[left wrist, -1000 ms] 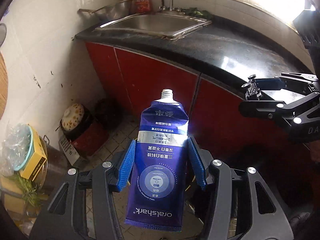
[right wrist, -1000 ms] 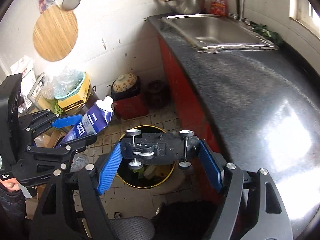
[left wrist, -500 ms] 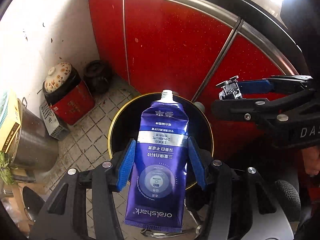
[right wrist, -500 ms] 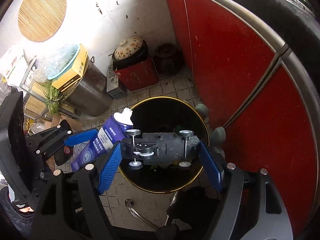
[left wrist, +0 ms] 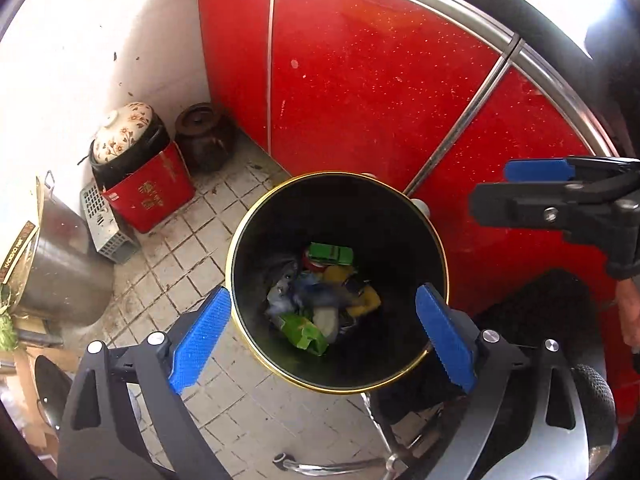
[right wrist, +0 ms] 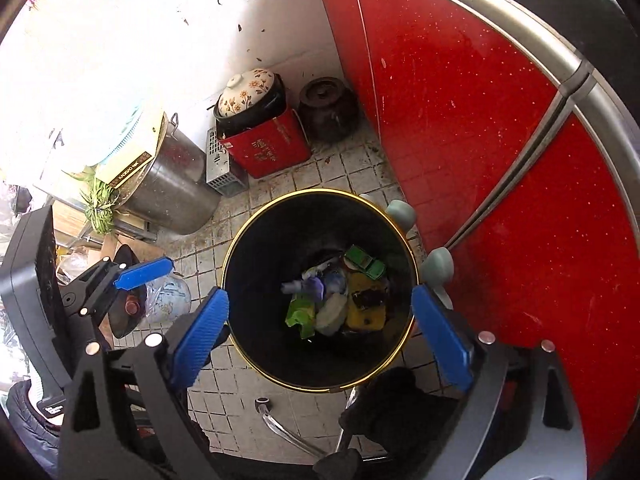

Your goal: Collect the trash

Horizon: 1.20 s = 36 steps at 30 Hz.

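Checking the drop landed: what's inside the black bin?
The black bin holds a heap: green toy car, green wrapper, yellow pieces, a purple-blue blur. Whatever lies under the heap is covered.

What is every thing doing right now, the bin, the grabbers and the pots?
Trash bin: upright, lidless, rubbish at the bottom.
Left hand-held gripper: over the bin, jaws opening, nothing between them.
Right hand-held gripper: over the bin, jaws opening, nothing between them.
Flowered pot: lid on.
Brown jar: lid on.

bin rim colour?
Gold, on a black trash bin; clearest in the right wrist view.
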Each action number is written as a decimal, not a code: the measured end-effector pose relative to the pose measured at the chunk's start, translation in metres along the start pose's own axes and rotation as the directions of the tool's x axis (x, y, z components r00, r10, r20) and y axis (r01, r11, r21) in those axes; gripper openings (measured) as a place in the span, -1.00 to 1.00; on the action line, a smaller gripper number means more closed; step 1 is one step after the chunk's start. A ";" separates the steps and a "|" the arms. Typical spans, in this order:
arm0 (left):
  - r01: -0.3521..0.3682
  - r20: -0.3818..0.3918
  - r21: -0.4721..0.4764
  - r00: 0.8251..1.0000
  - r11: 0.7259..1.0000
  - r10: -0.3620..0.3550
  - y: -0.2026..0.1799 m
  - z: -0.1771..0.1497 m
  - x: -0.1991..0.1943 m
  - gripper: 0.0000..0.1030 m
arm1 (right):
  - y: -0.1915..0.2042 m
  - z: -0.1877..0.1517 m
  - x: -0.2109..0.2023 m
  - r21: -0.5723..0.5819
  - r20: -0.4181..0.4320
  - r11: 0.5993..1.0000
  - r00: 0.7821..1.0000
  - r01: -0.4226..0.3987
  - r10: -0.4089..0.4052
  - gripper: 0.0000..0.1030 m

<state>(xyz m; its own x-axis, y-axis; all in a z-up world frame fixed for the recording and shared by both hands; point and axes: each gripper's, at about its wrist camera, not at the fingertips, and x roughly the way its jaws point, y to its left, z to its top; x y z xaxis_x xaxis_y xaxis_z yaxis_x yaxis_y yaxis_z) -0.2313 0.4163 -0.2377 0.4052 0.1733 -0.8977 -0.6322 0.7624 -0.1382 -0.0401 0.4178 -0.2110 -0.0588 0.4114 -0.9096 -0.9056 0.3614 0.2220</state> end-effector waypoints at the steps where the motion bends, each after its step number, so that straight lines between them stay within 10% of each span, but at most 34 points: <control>1: -0.001 0.000 -0.001 1.000 1.000 0.001 0.000 0.001 0.000 0.76 | -0.001 -0.001 -0.002 0.002 0.004 1.000 1.000 -0.003 0.003 0.74; 12: -0.027 0.141 0.033 0.990 0.999 0.022 -0.024 0.026 -0.065 0.76 | 0.000 -0.023 -0.096 -0.012 0.171 1.000 0.985 0.015 -0.012 0.75; 19: 0.024 0.311 0.199 0.946 0.980 -0.087 -0.122 0.066 -0.154 0.87 | -0.070 -0.106 -0.256 0.228 0.376 0.960 0.894 0.163 -0.241 0.86; 22: 0.032 0.333 0.276 0.934 0.961 -0.127 -0.181 0.079 -0.176 0.87 | -0.119 -0.174 -0.325 0.427 0.406 0.877 0.819 0.222 -0.405 0.86; 28: 0.158 0.280 0.416 0.915 0.895 -0.291 -0.309 0.086 -0.184 0.87 | -0.190 -0.328 -0.418 0.750 0.211 0.537 0.630 0.386 -0.747 0.86; 32: 0.197 0.235 0.531 0.900 0.824 -0.367 -0.388 0.066 -0.181 0.87 | -0.214 -0.405 -0.441 0.839 0.097 0.383 0.587 0.386 -0.804 0.86; 36: 0.212 0.201 0.606 0.892 0.767 -0.405 -0.437 0.043 -0.181 0.87 | -0.217 -0.457 -0.447 0.876 0.058 0.316 0.571 0.364 -0.819 0.86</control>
<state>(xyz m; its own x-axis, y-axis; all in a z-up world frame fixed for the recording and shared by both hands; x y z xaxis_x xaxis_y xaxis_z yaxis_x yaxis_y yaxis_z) 0.0000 0.0781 0.0030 0.7506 -0.0291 -0.6601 0.0012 0.9991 -0.0426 -0.0094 -0.2274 -0.0131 0.7326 -0.0122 -0.6806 0.0605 0.9970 0.0473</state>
